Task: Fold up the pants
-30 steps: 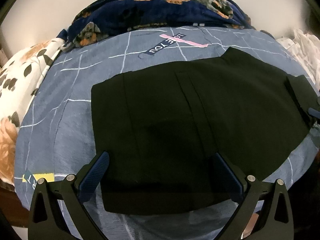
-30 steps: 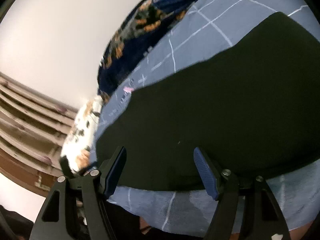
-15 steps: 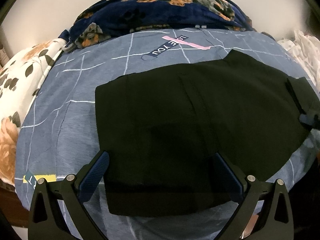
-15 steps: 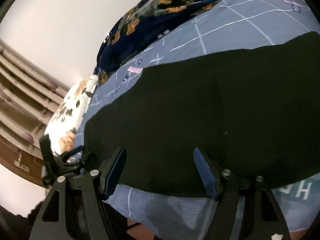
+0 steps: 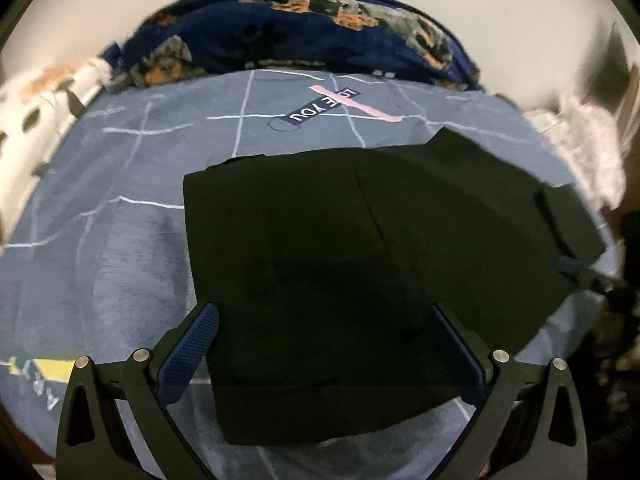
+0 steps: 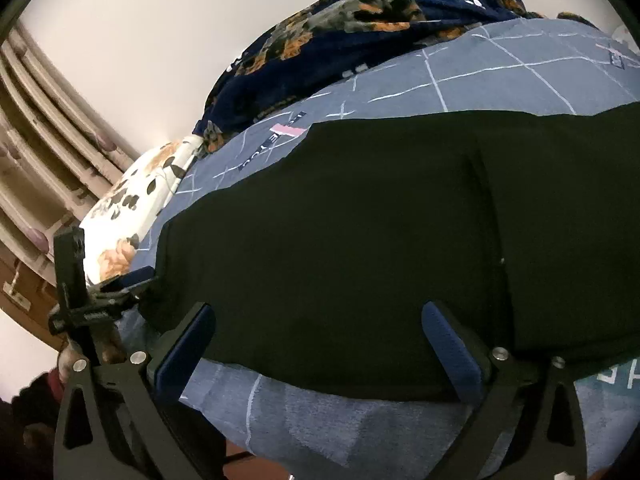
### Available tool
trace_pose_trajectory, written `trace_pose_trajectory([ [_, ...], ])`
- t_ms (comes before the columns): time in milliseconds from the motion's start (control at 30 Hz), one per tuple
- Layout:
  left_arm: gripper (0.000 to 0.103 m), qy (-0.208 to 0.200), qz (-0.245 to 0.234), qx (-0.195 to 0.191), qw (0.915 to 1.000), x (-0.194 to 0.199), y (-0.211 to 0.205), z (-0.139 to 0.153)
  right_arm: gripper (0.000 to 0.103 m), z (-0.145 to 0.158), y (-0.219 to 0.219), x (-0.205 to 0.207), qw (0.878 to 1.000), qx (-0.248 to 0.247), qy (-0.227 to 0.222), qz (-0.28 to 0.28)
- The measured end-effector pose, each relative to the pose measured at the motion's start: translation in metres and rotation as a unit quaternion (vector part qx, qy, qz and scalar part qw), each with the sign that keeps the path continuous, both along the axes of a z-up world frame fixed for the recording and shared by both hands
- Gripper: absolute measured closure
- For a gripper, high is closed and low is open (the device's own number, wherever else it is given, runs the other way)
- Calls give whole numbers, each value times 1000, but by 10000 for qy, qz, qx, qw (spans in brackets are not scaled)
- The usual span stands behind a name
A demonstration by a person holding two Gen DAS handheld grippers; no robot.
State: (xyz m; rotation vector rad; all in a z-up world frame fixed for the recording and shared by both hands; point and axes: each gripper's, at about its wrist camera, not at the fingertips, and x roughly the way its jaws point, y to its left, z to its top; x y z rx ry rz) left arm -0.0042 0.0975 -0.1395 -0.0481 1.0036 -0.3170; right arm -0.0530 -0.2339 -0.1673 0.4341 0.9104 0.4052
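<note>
**Two grippers, one pair of black pants**

We recorded the pants (image 5: 360,280) lying flat on the blue-grey bedsheet (image 5: 120,240), already folded into a broad panel. Our left gripper (image 5: 324,344) hung over the near edge, fingers spread wide, clamping nothing. Our right gripper (image 6: 316,344) was likewise spread, empty. A navy floral blanket (image 5: 320,36) lay heaped beyond.

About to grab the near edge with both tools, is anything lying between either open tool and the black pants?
Nothing visible. The left tool and right tool are open right over the near edge of the flat black fabric pants, which lie on the blue-grey grid-patterned bedsheet.
</note>
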Motion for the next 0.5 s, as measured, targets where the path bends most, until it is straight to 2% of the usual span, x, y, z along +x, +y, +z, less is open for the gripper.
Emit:
trace_pose_trajectory([
  [67,3,218,-102,-464,9986,6,15,2,0,0,-1,-1,10000,52,-31,-1],
  [133,5,344,-137,-762,9964,12,26,4,0,-1,-3,-2,9999,108,-66,2],
  [267,8,536,-244,-857,9946,24,43,1,0,-1,-5,-2,9998,192,-98,3],
  [333,19,713,-305,-921,9927,28,48,-6,0,-1,-4,-2,9998,193,-103,3],
  [500,22,783,-571,-1017,9901,36,51,-16,0,-1,-4,-2,9998,184,-112,-9],
])
